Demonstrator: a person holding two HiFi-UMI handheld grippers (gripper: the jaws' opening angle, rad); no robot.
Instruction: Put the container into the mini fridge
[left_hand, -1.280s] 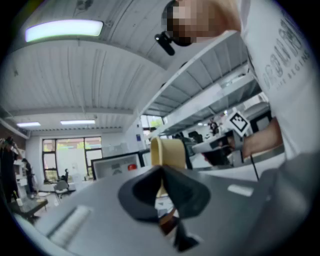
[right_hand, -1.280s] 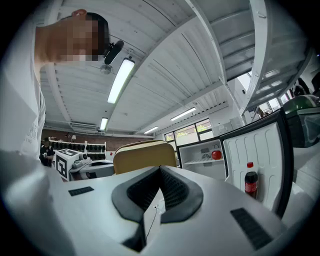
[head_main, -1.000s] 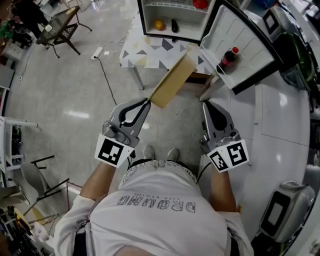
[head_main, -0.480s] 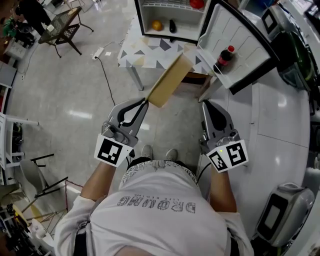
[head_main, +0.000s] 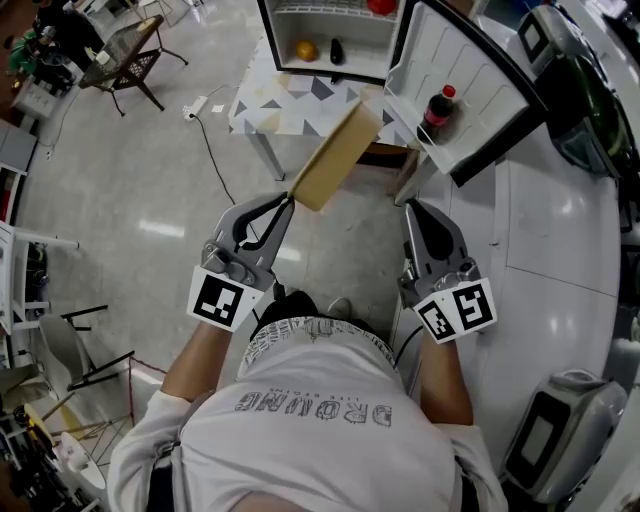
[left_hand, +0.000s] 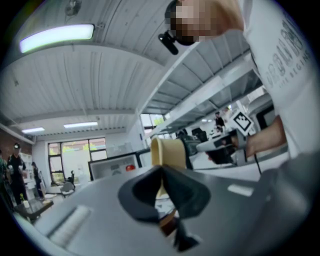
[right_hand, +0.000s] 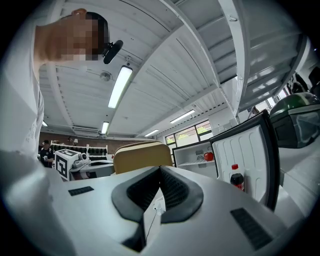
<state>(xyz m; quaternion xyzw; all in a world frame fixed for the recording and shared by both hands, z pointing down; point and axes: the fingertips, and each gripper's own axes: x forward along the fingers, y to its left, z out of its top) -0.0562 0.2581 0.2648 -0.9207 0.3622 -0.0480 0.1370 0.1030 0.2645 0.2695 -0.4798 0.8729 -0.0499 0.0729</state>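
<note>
Left gripper (head_main: 290, 203) fingers pinched on the thin end of the tan container (head_main: 335, 158), which hangs slanted in the air, short of the open mini fridge (head_main: 320, 72). Right gripper (head_main: 412, 208) fingers closed on nothing. Best move, by judgement: level the container and feed it in clear of the orange (head_main: 305, 49). The head view alone shows that gap; the left gripper view shows the bite.

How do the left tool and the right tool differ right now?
The left tool is shut on one end of the tan container; the right tool is shut on nothing. The left tool hangs over open floor; the right tool is nearer the white counter. Both point ahead toward the open mini fridge.
</note>
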